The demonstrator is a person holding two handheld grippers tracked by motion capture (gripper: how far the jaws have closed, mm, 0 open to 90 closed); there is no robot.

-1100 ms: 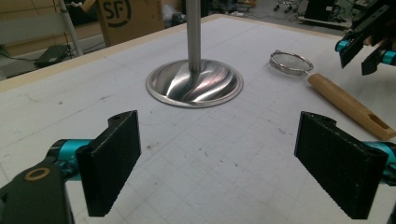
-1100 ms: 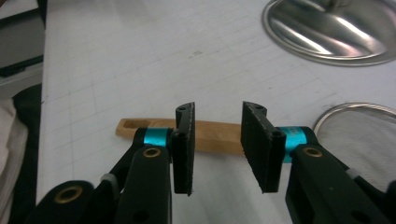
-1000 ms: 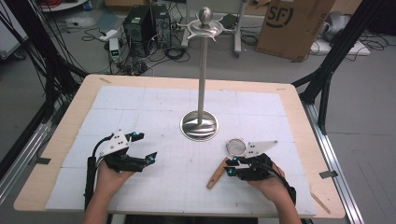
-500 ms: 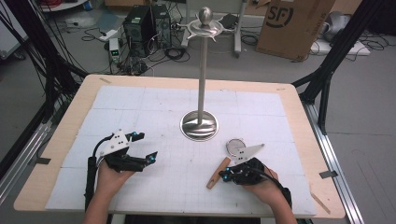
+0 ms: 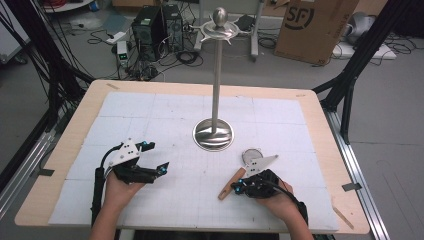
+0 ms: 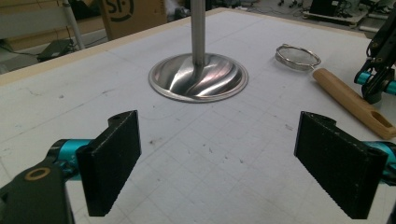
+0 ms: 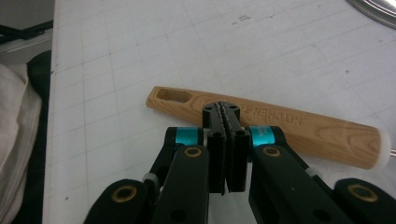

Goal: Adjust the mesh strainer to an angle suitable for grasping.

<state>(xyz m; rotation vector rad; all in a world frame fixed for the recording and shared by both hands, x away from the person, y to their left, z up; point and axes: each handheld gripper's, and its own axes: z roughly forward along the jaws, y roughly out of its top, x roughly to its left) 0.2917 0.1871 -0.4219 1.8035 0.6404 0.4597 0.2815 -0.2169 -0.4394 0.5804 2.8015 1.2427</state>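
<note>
Table: we count one pale wooden table (image 5: 327, 125), covered by one white gridded mat (image 5: 165, 120).
Stand: we count one tall polished metal stand (image 5: 216, 75) with a round dished base, upright near the mat's middle; in the left gripper view its base (image 6: 198, 77) lies straight ahead.
Grippers: we count two, one in each hand.
Left gripper: we see the left gripper (image 5: 150, 161) over the mat's near left part, its two black pads (image 6: 112, 165) spread wide with bare mat between them; it holds nothing.
Right gripper: we see the right gripper (image 5: 239, 186) low at the mat's near right part; in the right gripper view (image 7: 227, 140) its jaws are pressed flat together with nothing between them, their tips at the handle's near edge. They have just been closing.
Strainer: we count one small round wire-mesh strainer (image 5: 251, 155) with a light wooden handle (image 7: 280, 126), lying flat on the mat to the right of the stand's base; the handle (image 5: 232, 183) runs slantwise toward the person, just beside the right gripper.
</note>
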